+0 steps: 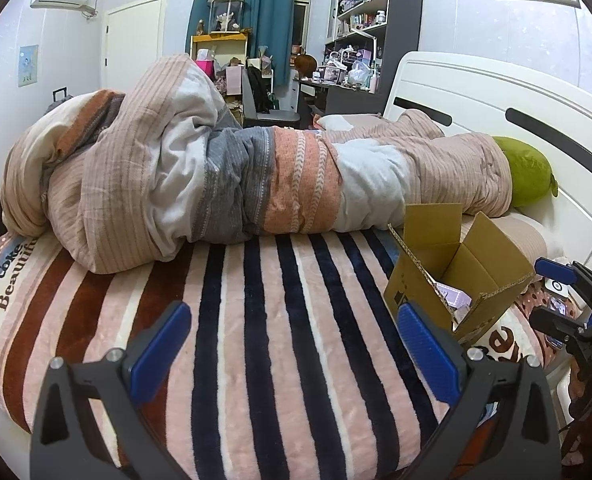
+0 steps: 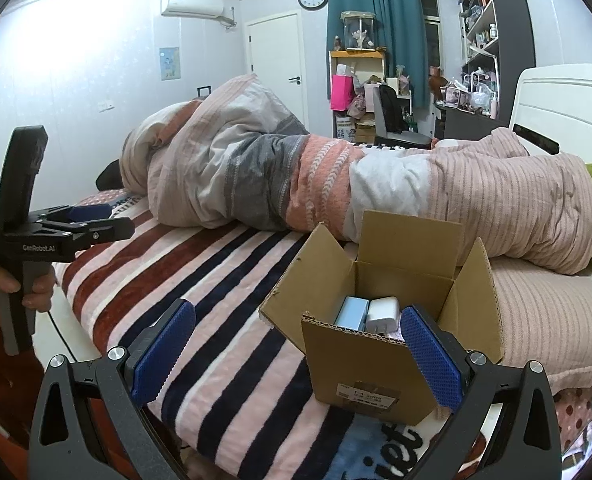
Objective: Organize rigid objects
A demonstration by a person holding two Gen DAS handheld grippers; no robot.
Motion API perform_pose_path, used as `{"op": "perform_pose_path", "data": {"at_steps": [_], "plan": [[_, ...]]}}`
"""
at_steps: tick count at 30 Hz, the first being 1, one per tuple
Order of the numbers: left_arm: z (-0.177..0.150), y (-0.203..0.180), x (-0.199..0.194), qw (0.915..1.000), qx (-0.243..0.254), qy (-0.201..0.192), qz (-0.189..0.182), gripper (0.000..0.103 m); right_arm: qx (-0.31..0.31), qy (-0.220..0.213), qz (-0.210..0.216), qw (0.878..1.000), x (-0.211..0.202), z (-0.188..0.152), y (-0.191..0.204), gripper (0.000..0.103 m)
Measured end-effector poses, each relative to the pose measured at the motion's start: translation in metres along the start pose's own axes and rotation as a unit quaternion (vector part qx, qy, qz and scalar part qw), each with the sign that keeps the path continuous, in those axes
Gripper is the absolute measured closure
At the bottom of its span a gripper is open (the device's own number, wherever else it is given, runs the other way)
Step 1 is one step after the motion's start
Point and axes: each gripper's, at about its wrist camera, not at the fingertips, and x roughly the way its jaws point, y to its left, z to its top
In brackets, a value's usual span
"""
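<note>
Box contents partly hidden by cardboard box (image 2: 375, 368) wall. Right tongs (image 2: 297, 354) spread wide, empty, box between them; left tongs (image 1: 292, 354) spread, empty, box beside right finger.

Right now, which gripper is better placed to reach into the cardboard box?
Right. The right gripper hangs open directly at the cardboard box; the left gripper, also open, faces bare blanket.
</note>
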Motion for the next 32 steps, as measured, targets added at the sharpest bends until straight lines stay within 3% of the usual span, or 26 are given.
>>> {"op": "perform_pose_path", "data": {"at_steps": [32], "plan": [[-0.0002, -0.0059, -0.0064, 0.9999, 0.007, -0.007, -0.005, 0.001, 0.001, -0.003, 0.003, 1.0, 0.0011, 0.0011, 0.0035, 0.0]]}}
